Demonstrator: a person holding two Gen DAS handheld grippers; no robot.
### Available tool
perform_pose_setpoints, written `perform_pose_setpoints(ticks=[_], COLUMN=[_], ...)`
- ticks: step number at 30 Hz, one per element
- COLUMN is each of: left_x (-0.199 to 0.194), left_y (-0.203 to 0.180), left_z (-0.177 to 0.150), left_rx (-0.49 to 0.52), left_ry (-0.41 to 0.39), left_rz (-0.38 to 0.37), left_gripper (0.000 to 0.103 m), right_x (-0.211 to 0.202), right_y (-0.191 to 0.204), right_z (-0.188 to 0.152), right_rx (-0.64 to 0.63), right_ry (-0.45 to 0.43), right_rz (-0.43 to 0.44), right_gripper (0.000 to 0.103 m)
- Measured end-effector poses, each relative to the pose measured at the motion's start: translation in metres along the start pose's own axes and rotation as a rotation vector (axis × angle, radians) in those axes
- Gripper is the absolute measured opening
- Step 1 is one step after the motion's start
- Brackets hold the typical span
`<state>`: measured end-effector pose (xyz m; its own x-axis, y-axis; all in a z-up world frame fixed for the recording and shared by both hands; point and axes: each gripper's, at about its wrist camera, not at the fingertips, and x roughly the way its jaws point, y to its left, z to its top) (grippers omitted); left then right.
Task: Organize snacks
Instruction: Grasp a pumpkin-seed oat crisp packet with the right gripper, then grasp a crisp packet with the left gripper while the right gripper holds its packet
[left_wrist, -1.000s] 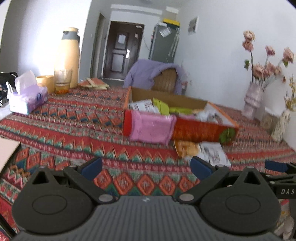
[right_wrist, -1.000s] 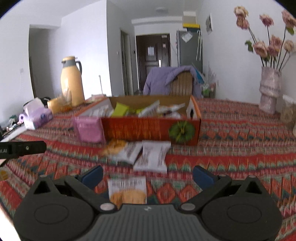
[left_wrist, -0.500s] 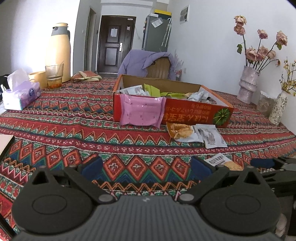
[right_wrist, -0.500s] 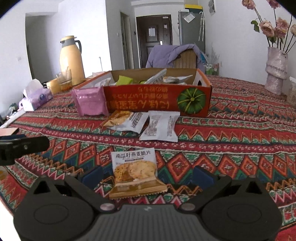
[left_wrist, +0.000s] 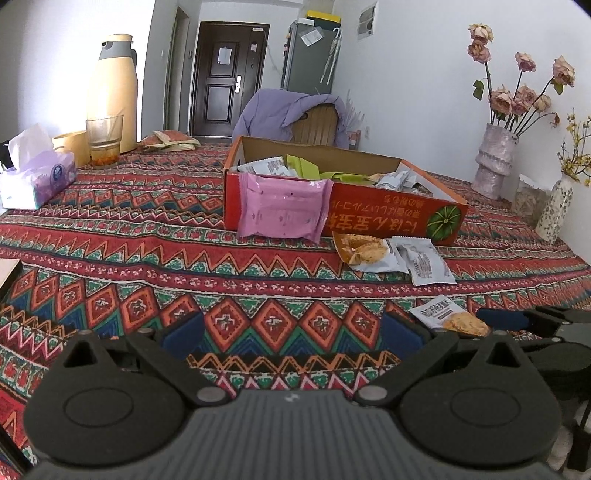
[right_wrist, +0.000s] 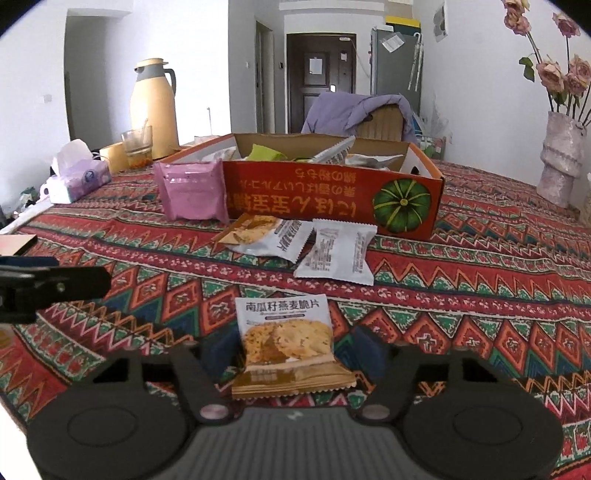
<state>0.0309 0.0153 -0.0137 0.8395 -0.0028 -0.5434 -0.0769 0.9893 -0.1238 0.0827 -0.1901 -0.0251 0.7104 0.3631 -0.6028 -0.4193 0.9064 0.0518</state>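
Note:
An orange-and-white biscuit packet (right_wrist: 286, 336) lies on the patterned tablecloth between the fingers of my right gripper (right_wrist: 295, 343). The jaws are closing on it, and a small gap still shows beside the right pad. In the left wrist view the same packet (left_wrist: 450, 317) lies beside the right gripper's blue pad (left_wrist: 498, 319). My left gripper (left_wrist: 293, 332) stands open over bare cloth with nothing in it. Farther back is the red cardboard box (right_wrist: 295, 195) holding several snacks. A pink packet (right_wrist: 192, 192) leans on its front. Two more packets (right_wrist: 258, 232) (right_wrist: 336, 251) lie before it.
At the back left stand a tissue box (left_wrist: 37, 181), a glass (left_wrist: 105, 142) and a cream thermos (left_wrist: 114, 92). Two vases with flowers (left_wrist: 495, 162) are at the right edge. A chair draped in purple cloth (left_wrist: 291, 114) is behind the box.
My right gripper came forward and down over the biscuit packet, and its jaws narrowed around it. The left gripper stays open in much the same place.

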Motion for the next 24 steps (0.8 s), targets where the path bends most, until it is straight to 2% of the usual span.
perform_pose_setpoints(ticks=[3, 7, 14, 24], left_x=[0.000, 0.000, 0.003, 0.017], left_y=[0.001, -0.001, -0.004, -0.007], left_z=[0.000, 0.000, 0.001, 0.022], left_rx=[-0.002, 0.002, 0.006, 0.001], left_ry=[0.002, 0.003, 0.008, 0.015], left_rz=[-0.001, -0.007, -0.008, 0.008], left_gripper=[0.103, 0.103, 0.103, 0.103], right_x=[-0.002, -0.004, -0.011, -0.010], right_y=[0.001, 0.003, -0.005, -0.039], right_z=[-0.001, -0.001, 0.006, 0.038], right_rx=[-0.007, -0.012, 0.023, 0.086], right_ry=[-0.007, -0.012, -0.062, -0.164], right_rz=[0.007, 0.014, 0.036, -0.040], right_gripper=[0.049, 0.044, 0.041, 0.041])
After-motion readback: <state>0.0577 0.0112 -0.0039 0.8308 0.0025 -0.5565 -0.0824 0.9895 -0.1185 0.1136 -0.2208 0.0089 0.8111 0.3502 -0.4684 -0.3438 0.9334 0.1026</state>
